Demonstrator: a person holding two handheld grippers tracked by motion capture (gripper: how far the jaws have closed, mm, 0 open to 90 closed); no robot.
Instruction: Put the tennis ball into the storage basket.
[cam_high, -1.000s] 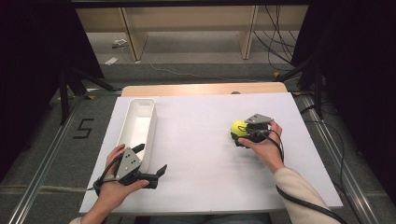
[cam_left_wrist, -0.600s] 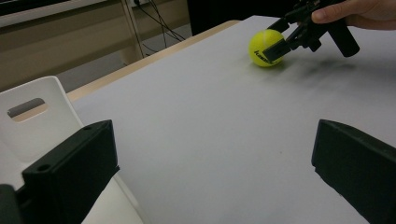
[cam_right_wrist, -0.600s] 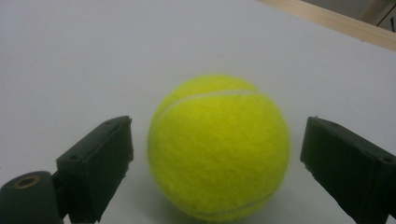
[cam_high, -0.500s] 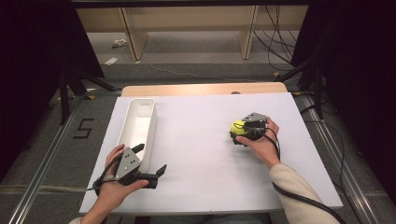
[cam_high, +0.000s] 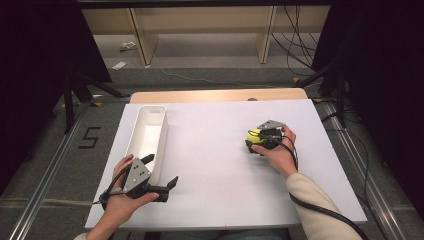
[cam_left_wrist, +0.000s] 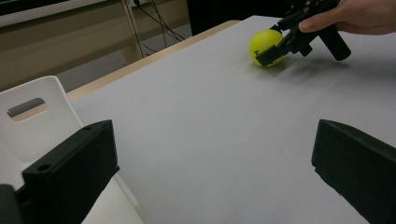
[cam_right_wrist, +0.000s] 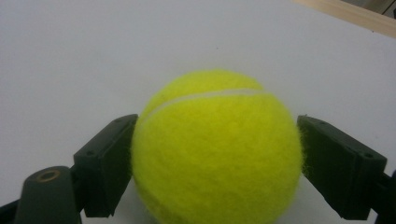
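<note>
Black jaws are seen on either side of one yellow tennis ball (cam_right_wrist: 217, 149) in the right gripper view, both pressed against its fuzz, so the right gripper (cam_high: 257, 142) is clenched on the ball. The ball (cam_high: 254, 136) is found on the right half of the white board (cam_high: 215, 170) in the high view, low on the surface, though it cannot be told whether it rests on the board or is raised just off it. The right hand (cam_high: 279, 152) is wrapped around the gripper from behind, and a black cable is trailed back along the sleeve. In the left gripper view the same ball (cam_left_wrist: 265, 46) is seen far off, with the other gripper's jaw across its side. The left gripper (cam_high: 160, 175) is held at the near left of the board with its two jaws spread wide and nothing between them; the left hand (cam_high: 122, 192) is closed around its body. One white tray (cam_high: 147, 132), long and narrow, is set along the left edge of the board, just beside the left gripper, and one handle slot is visible in its far end wall. Between the two grippers the board is bare. One strip of wooden tabletop (cam_high: 215, 95) is exposed beyond the board's far edge, and wooden shelving (cam_high: 200, 20) stands on the floor behind it.
</note>
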